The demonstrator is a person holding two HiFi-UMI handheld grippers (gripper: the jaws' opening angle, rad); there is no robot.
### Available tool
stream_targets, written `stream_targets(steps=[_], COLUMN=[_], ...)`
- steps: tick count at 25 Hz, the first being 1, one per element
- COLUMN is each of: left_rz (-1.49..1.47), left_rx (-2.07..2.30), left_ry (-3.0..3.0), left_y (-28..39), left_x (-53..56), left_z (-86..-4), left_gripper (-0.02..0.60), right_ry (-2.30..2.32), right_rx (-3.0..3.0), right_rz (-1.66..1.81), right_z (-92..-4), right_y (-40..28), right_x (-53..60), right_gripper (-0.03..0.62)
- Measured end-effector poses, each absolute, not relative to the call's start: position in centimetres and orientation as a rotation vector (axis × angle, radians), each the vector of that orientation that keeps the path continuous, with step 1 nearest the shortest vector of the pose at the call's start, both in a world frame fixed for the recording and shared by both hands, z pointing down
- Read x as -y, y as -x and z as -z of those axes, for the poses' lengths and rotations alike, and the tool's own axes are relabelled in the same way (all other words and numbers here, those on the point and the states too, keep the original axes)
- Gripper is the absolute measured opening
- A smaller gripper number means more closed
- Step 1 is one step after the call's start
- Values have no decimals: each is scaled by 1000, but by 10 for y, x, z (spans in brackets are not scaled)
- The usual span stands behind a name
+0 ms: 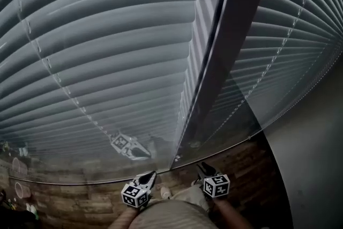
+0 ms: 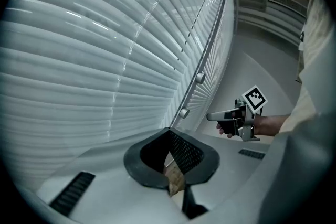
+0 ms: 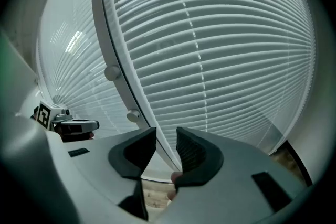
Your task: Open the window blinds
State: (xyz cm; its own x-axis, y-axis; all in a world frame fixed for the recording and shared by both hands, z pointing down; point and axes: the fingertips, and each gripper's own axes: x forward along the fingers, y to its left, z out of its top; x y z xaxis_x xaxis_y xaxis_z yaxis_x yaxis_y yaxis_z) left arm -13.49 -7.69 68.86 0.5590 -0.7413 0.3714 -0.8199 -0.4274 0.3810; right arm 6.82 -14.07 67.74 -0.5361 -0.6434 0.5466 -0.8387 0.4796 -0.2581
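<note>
Shut slatted window blinds (image 1: 107,51) fill most of the head view, with a second panel (image 1: 292,45) beyond a dark upright frame post (image 1: 228,56). Both grippers are low in that view, short of the blinds. My left gripper (image 1: 151,174) points up at the left panel; in its own view (image 2: 169,132) the jaw tips meet with nothing between them. My right gripper (image 1: 204,168) is beside it. In its own view (image 3: 167,132) the jaws stand apart and empty, and the white frame strip (image 3: 113,44) shows through the gap. Each gripper appears in the other's view (image 2: 212,117) (image 3: 94,124).
Two round knobs (image 3: 111,72) (image 3: 133,114) sit on the frame strip, also seen as knobs (image 2: 200,77) from the left. Wood-plank floor (image 1: 80,204) lies below, a plain wall (image 1: 313,158) at the right. A reflection of a gripper (image 1: 128,146) shows low in the glass.
</note>
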Motion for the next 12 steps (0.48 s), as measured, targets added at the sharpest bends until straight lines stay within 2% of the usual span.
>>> stream_targets(steps=[3, 12], left_rz=[-196, -167], left_rx=[1268, 1313], left_ry=[-2273, -2222], left_y=[139, 152], left_x=[77, 75], left_z=[-676, -694], left_gripper=[12, 12], right_ry=[-1229, -1164], right_rx=[2383, 2372], right_rz=[-716, -768], right_z=[-662, -701], right_y=[-62, -42], right_x=[143, 129], right_gripper=[127, 127])
